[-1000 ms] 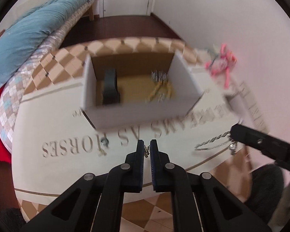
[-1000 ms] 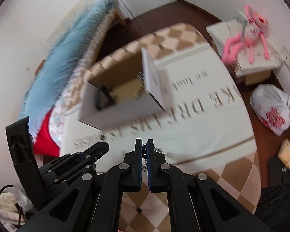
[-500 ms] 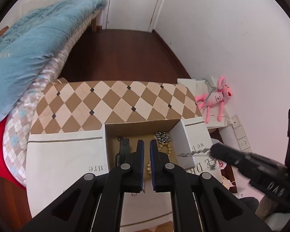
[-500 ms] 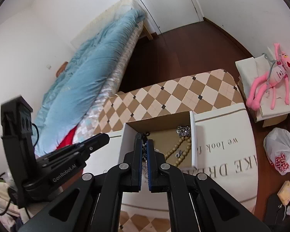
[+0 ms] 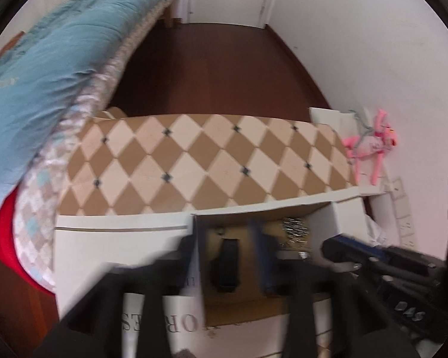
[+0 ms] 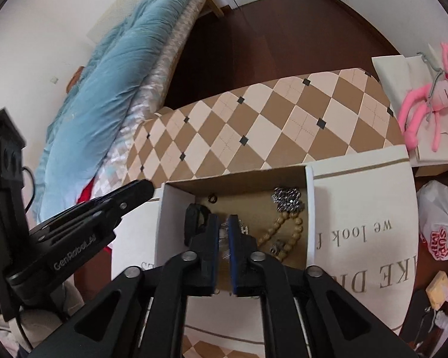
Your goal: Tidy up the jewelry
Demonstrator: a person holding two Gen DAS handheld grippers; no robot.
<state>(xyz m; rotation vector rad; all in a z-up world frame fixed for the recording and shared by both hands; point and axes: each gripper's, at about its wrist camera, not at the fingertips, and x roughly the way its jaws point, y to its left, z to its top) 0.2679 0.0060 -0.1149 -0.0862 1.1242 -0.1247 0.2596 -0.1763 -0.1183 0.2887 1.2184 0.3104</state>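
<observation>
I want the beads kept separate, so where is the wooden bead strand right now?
In the right wrist view, the wooden bead strand lies inside the cardboard box, on its right side, just below the silver chain.

Soft, even daylight fills both views, without glare or hard shadows. The left wrist view is motion-blurred, its tongs (image 5: 227, 268) smeared. The right wrist view is sharp. Fisheye distortion curves the walls and bed (image 6: 128, 68) toward black corners.

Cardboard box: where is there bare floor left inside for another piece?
Inside the box, bare floor lies along the back wall, between the small ring and silver chain. The right is crowded with wooden beads; the black watch and right tool fill the left-centre.
</observation>
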